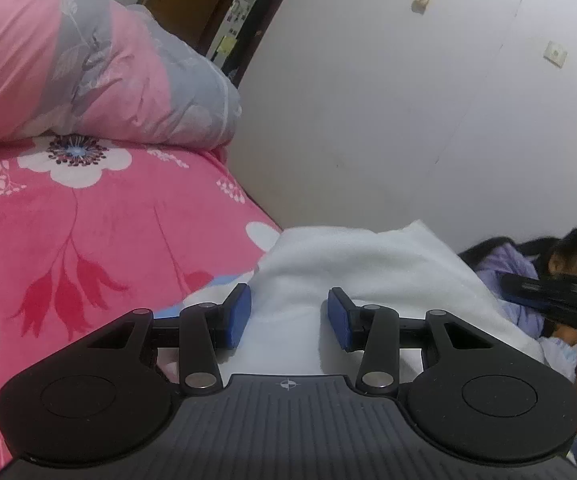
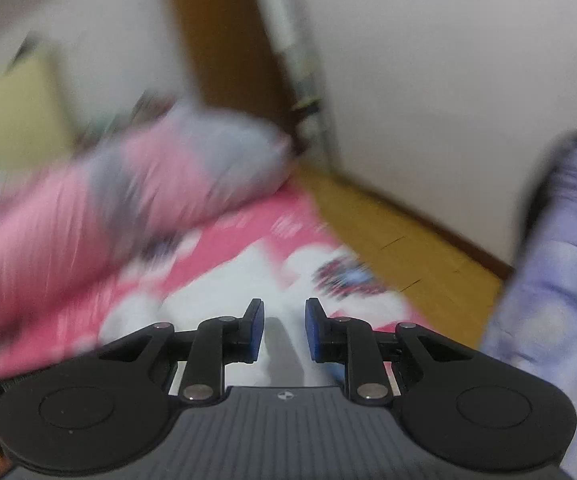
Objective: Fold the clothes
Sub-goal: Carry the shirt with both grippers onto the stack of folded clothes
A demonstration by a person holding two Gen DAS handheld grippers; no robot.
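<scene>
A white fleece garment (image 1: 352,264) lies bunched on the pink floral bed sheet (image 1: 88,220), near the bed's right edge. My left gripper (image 1: 288,316) is open, its blue pads on either side of a fold of the white cloth, not closed on it. In the right wrist view, which is motion-blurred, my right gripper (image 2: 284,332) is partly open just above the white garment (image 2: 224,292), with a pale fold of it between the pads. The right gripper's dark body (image 1: 560,300) also shows at the right of the left wrist view.
A rolled pink and grey quilt (image 1: 88,72) lies across the far end of the bed. A white wall (image 1: 408,100) runs along the right. A person in lilac clothing (image 2: 560,272) is at the right. Wooden floor (image 2: 400,256) lies beside the bed.
</scene>
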